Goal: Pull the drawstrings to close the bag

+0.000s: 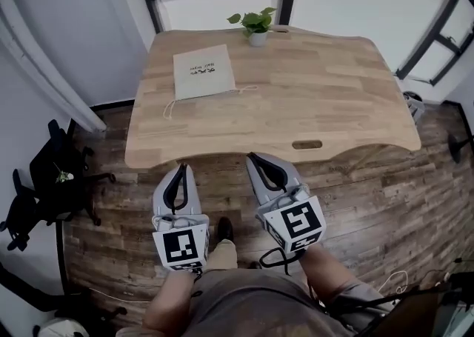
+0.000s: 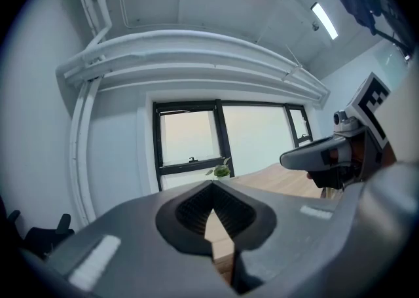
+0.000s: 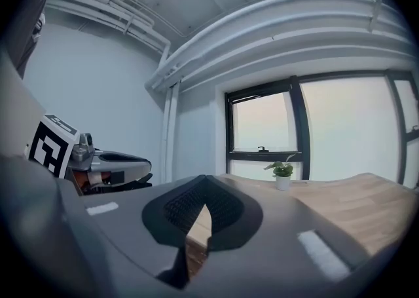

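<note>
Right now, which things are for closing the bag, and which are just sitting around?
For the job:
- bag, flat on the table
- its drawstrings
- left tongs and right tongs, both shut and empty, not yet over the table

Just lying about:
- potted plant at the table's far edge
- black chair on the floor

No legible text in any view. Beige bag (image 1: 204,71): two short lines of dark print near its upper edge, too small to read. Marker cube (image 1: 180,247) of the left gripper (image 1: 180,168), and that of the right gripper (image 1: 253,156): black-and-white square coded patterns, without letters or digits.
</note>
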`<state>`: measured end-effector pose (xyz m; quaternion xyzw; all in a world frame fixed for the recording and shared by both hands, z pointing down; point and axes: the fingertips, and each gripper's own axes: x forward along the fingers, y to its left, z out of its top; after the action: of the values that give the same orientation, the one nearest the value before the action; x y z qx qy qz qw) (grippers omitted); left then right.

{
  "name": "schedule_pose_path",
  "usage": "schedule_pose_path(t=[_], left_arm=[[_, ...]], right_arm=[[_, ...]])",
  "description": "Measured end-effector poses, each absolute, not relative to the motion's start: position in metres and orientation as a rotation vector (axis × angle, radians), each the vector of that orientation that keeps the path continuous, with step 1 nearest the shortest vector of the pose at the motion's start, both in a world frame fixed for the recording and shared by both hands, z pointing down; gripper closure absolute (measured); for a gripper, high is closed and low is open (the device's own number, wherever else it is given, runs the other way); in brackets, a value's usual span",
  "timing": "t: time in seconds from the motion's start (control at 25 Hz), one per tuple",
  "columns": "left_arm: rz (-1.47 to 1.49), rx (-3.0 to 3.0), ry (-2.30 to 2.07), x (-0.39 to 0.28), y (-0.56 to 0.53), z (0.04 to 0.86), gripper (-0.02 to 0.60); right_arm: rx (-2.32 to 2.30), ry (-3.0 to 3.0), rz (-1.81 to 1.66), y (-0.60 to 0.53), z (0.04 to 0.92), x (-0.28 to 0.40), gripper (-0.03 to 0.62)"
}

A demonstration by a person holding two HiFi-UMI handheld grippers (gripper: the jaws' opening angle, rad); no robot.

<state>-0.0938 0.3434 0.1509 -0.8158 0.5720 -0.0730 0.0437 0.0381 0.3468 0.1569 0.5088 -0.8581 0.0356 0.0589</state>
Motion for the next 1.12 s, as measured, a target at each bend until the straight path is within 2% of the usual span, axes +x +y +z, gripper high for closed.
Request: schedule_pose_path(t=[0.48,0.84,1.12], left_arm=[[-0.216,-2.533,1.707,-0.136,0.211,0.150,0.580],[-0.180,-2.534,1.680,-0.149,0.160,0.144,0.580],[-0.232,-2.562,1.694,-0.150,0.131,0.165,0.580]], right_arm=[[1.578,-2.562,0.116,0.212,0.150,-0.002,0.565],[1.630,-2.558,0.072,0.170,0.140,-0.007,0.565],[1.639,-2.520,0.146,0.148,0.165,0.003,0.565]])
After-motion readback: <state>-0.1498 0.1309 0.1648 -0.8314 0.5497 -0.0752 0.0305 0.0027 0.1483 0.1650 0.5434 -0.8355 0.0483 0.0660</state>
